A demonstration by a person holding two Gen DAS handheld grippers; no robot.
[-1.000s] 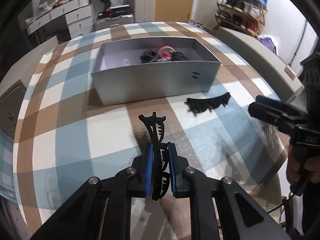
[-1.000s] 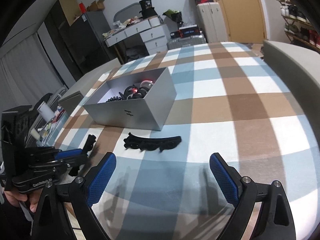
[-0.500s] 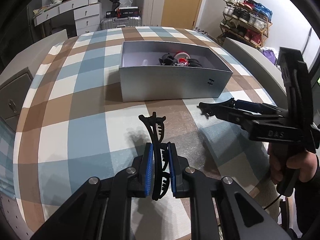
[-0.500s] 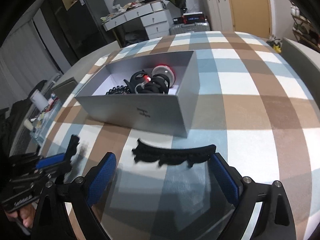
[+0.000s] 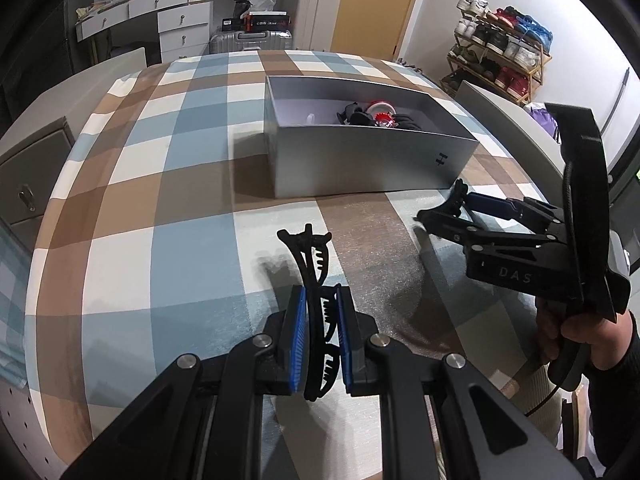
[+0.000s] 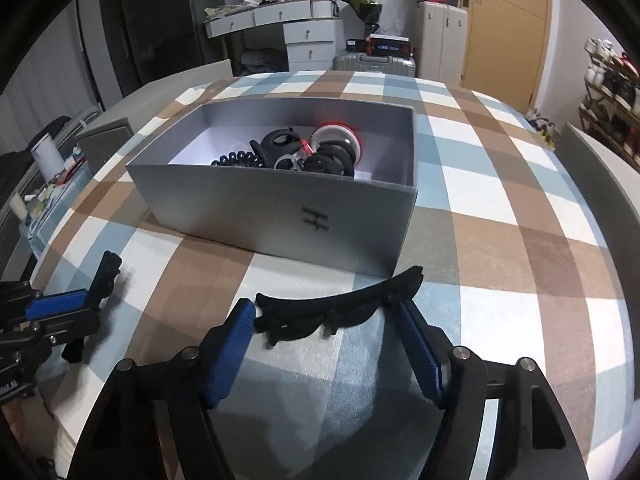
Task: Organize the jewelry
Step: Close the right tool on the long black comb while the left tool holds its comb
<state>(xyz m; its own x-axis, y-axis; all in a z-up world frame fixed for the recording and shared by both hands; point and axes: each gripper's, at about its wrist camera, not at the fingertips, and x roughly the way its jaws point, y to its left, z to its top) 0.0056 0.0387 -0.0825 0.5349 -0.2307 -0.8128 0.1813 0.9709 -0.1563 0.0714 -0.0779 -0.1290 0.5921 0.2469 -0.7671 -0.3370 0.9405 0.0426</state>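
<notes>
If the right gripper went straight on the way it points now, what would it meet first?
The black hair clip lying between the closing right gripper fingers, pads apparently not yet pressing; beyond it, probably the grey box.

Matt silver cardboard box [image 6: 280,208]; checked woven cloth [image 6: 500,248]; black plastic clip [image 5: 316,280].

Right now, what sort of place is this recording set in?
Probably a bedroom at home: a white dresser with drawers, suitcases by the door, and a shoe rack beside the checked-cloth table.
</notes>
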